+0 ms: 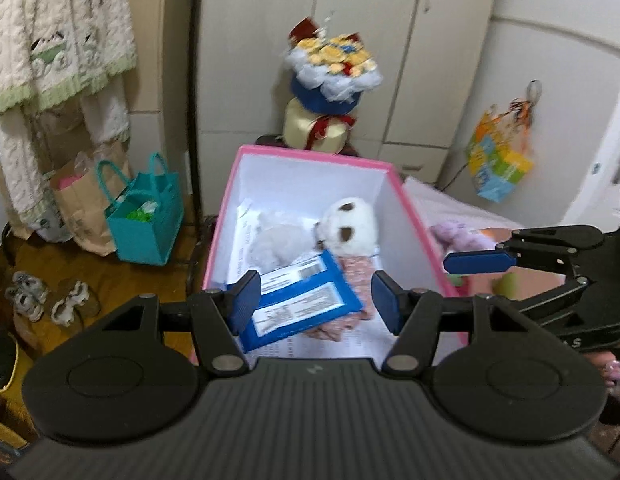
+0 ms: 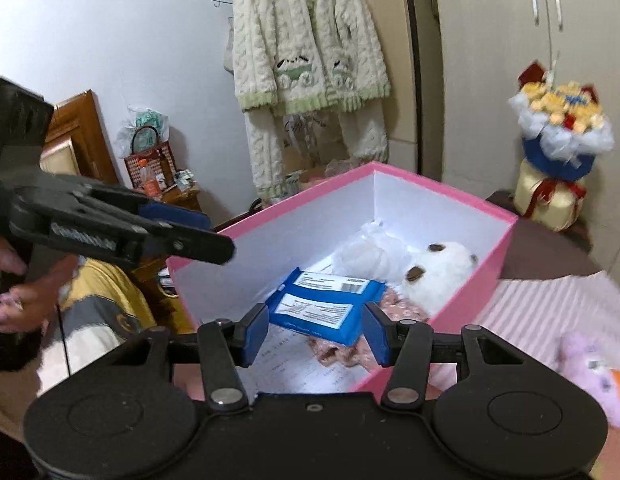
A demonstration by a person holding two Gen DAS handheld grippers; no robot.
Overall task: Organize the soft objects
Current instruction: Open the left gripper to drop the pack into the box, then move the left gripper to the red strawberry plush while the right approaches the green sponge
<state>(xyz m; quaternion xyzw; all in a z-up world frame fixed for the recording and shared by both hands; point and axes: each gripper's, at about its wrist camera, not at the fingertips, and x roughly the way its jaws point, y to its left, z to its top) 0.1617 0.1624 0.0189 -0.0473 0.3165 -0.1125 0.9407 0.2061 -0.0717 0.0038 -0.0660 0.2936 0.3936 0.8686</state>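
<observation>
Your left claw (image 1: pixel 314 303) hangs just above the near rim of the pink box (image 1: pixel 410 204), fingers spread wide with nothing between them; your right claw (image 2: pixel 316 333) is just as wide and just as empty, over the box's near corner. The box walls stand high on every side, so the open room is straight down through the top — the near half of its floor is mostly bare white. To the box's right the pink striped bedding (image 2: pixel 522 312) runs close along the wall, and a purple plush (image 2: pixel 590 372) lies on it, outside the box. Behind the far end stands a plush bouquet (image 1: pixel 334 64) on a cream base, close to the rim. On the floor to the left sit a teal bag (image 1: pixel 143 216) and a brown paper bag (image 1: pixel 75 200), well apart from the box. Inside the box: a blue packet (image 2: pixel 324 304) lies tilted over a pink floral cloth (image 2: pixel 334 350), with a white plush (image 2: pixel 438 276) touching the right wall and a white crumpled bundle (image 2: pixel 364 258) beside it toward the far end.
</observation>
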